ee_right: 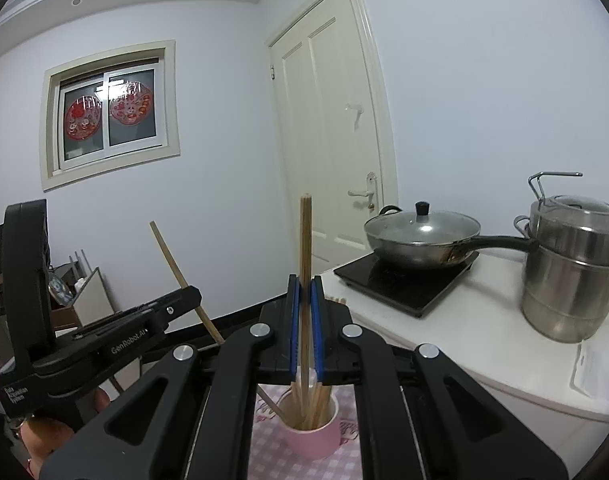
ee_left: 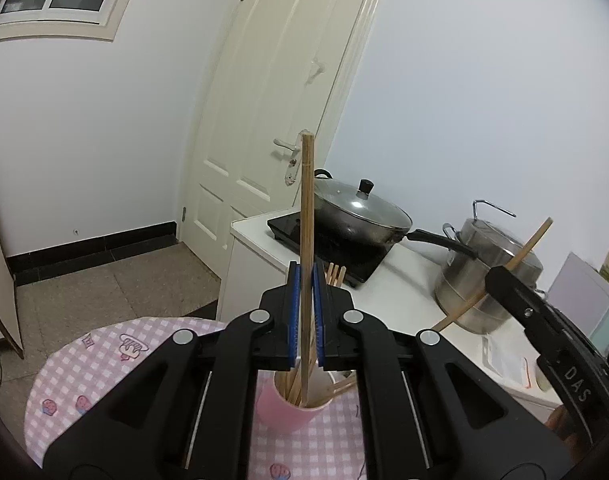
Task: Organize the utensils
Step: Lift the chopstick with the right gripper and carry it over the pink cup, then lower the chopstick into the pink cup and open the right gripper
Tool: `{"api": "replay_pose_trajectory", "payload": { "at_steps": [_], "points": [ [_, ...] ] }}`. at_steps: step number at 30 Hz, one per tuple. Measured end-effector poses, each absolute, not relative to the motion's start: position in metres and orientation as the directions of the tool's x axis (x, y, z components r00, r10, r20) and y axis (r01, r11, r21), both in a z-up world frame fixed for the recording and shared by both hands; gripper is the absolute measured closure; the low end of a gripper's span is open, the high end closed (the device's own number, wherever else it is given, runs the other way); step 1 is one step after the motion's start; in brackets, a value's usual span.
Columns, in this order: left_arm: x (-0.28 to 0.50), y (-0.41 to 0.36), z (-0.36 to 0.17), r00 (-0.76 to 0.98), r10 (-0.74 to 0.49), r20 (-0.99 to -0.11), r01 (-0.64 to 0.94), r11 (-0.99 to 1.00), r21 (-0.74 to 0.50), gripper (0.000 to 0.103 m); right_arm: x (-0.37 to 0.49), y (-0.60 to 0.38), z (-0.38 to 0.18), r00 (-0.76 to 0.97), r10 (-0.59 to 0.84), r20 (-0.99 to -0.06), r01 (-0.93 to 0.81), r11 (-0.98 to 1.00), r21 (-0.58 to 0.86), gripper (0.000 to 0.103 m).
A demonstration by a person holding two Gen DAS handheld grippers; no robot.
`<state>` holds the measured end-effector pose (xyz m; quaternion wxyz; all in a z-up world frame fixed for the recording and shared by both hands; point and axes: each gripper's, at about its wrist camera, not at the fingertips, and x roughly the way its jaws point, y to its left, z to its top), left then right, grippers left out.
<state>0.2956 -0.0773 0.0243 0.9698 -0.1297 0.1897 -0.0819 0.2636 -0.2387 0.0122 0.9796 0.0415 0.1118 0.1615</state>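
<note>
Two grippers, each clenched on one chopstick, above the pink cup.
My left gripper (ee_left: 306, 312) grips one upright chopstick (ee_left: 306, 208); right gripper (ee_right: 304, 320) grips another (ee_right: 305, 248). Pink cup (ee_right: 312, 436) with several more chopsticks stands on checked tabletop (ee_left: 64, 380). One wok (ee_right: 420, 236), one steel pot (ee_right: 572, 272), white door (ee_right: 328, 120).

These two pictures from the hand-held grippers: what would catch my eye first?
Probably the wooden chopstick standing upright, pinched between the left gripper's blue pads. The right gripper pinches another chopstick the same way. Both hang over a pink cup of chopsticks on a pink checked tablecloth, and a lidded wok sits on the white counter behind.
</note>
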Motion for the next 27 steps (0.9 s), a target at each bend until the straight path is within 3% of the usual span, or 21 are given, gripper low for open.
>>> {"api": "replay_pose_trajectory", "payload": {
  "at_steps": [27],
  "points": [
    [0.333, -0.091, -0.054, 0.843, -0.218, -0.492, 0.118, 0.967, -0.225, 0.096, 0.315, -0.255, -0.057, 0.865, 0.342, -0.367, -0.282, 0.936, 0.208, 0.099]
  ]
}}
